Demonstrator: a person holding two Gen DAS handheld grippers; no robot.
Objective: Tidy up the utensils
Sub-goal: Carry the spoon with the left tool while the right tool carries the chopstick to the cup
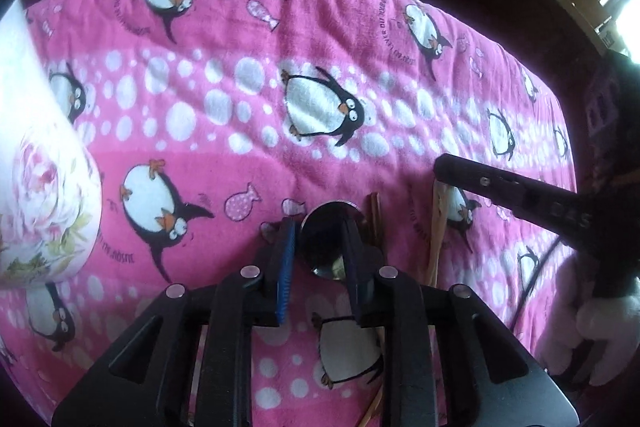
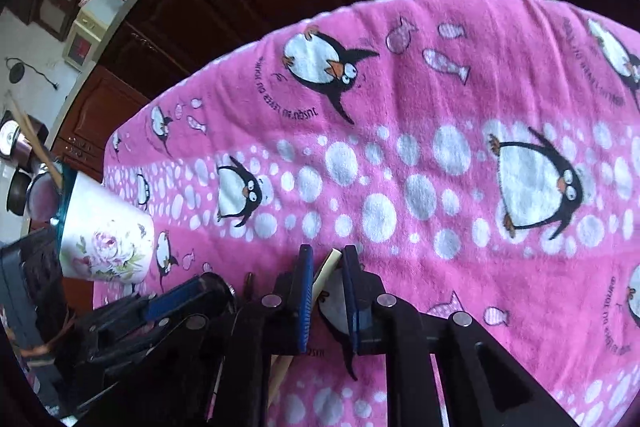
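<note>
Cloth: I see a pink penguin-print towel (image 1: pixel 248 39) spread under both sets of fingers; everything I work on lies on it.

Cup: a white floral cup (image 2: pixel 106 243) stands far to the left of my right fingers. Utensils already lean out of its mouth, so I judge it to be the holder that the rest are meant for. In the left wrist view it bulges in at the left edge, well left of those fingers.

Left gripper: the left gripper (image 1: pixel 320 239) points steeply down at the towel. Its jaws stand part open around the round bowl of a metal spoon (image 1: pixel 328 227). I see a gap on the blue-pad side, so I read this as a loose straddle and no grip.

Spoon axis: the handle is hidden below the gripper body, so I cannot tell its full line.

Right gripper: the right gripper (image 2: pixel 326 279) has its jaws nearly shut on a pale wooden stick (image 2: pixel 330 263). The stick's tip pokes out just ahead of the pads and its shaft runs back down between them, slanting to lower left.

Brown sticks: a dark pair (image 1: pixel 376 211) lies just right of the left fingers, long axis running away from the camera.

Turning point: the cup lies left of both grippers, and the left one is nearer. My right hand would have to carry its stick across the left gripper.
</note>
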